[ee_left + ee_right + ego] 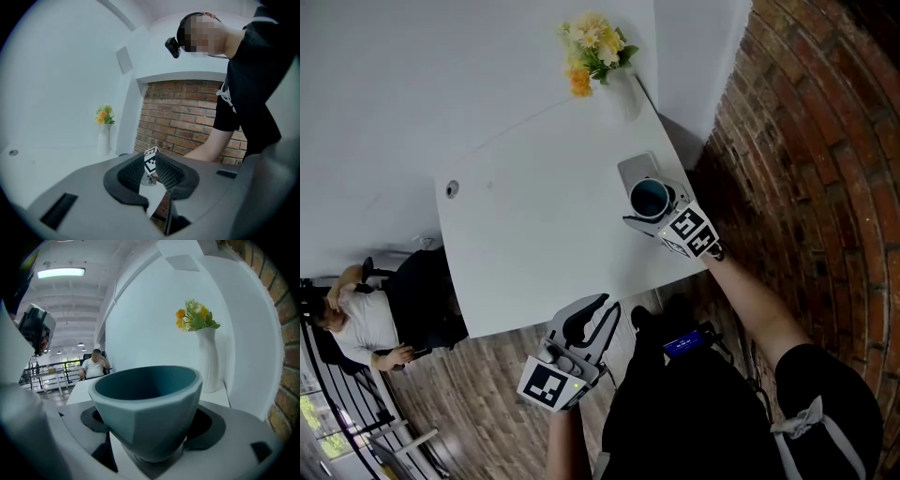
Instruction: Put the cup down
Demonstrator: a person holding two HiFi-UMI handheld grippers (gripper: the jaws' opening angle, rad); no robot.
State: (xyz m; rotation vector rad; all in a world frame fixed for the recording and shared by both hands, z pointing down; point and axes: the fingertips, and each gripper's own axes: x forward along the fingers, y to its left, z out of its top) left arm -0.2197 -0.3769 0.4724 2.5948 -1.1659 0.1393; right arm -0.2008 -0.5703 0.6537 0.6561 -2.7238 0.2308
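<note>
The right gripper point(640, 198) grips by its lower sides the teal, faceted, probably ceramic cup point(149, 406), upright over the white table point(534, 225) near its right edge; it seems stiff, smooth, breakable, while the left gripper point(607, 305) stands parted, empty.

A white vase of yellow and orange flowers point(208, 359) stands on the white table point(77, 389), ahead of the jaws of the right gripper point(149, 427) and a little to their right, close to a white wall. Far beyond those jaws, to the left, a person in a white shirt point(95, 365) sits by a railing. A brick wall point(187, 122) rises ahead of the jaws of the left gripper point(150, 174)
</note>
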